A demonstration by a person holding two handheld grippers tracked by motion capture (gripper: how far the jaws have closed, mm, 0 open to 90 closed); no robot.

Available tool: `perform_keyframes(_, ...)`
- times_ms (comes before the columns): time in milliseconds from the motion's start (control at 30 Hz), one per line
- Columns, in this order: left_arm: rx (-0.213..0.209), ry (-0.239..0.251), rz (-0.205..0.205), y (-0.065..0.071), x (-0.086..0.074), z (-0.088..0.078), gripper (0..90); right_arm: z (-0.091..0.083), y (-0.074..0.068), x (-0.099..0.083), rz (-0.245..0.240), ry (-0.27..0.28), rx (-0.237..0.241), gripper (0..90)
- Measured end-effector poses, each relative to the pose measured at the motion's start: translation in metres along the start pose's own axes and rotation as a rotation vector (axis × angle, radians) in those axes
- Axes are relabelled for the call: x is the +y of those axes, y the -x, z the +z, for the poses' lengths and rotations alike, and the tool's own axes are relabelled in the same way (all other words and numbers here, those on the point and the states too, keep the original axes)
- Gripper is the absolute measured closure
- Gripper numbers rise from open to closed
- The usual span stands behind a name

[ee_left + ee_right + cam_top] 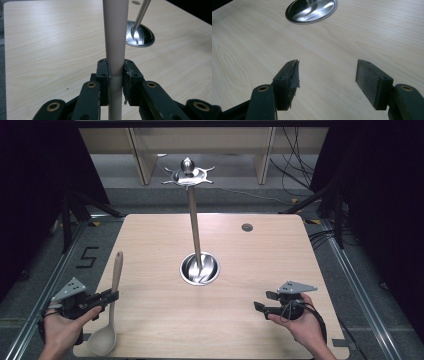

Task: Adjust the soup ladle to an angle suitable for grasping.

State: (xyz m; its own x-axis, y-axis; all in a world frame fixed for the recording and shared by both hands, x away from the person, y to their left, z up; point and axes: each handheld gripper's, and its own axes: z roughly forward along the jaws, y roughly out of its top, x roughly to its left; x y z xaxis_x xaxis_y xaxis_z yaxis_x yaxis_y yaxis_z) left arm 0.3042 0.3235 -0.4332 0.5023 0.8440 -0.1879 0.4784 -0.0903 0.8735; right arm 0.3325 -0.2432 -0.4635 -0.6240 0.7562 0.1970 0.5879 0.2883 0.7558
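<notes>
Ladle (111,315) first, at the near left corner of the wooden table (260,255): a pale beige one, its bowl at the near edge and its long handle running away toward the far side. The left gripper (111,295) is clamped on that handle partway up; in the left gripper view the pads (103,75) press the handle (115,37) from both sides. Toward the middle of the table stands a metal utensil stand (190,210), its round shiny base (199,268) on the wood, a thin pole rising from it, and a crown of curved hooks (188,175) at the top. At the near right, the right gripper (266,301) hovers over bare wood, jaws spread wide apart with nothing between them, its pads (372,82) well separated.
</notes>
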Motion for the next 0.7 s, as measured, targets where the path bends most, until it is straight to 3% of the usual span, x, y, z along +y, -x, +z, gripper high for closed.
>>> perform_keyframes(133,-0.005,0.079,-0.004,0.005,0.003,-0.001,75.8,0.0,0.001,0.0,-0.005,0.007,-0.001,35.8)
perform_keyframes(333,-0.004,0.14,0.06,0.012,0.018,0.003,75.9,0.001,0.001,0.0,0.001,0.006,-0.009,35.8)
perform_keyframes(500,-0.044,0.203,0.096,0.018,0.037,0.01,75.9,0.002,0.001,0.0,0.018,0.013,0.016,35.8)
perform_keyframes(700,-0.097,0.234,0.149,0.027,0.059,0.021,75.9,0.001,0.005,0.0,-0.017,0.025,-0.017,35.8)
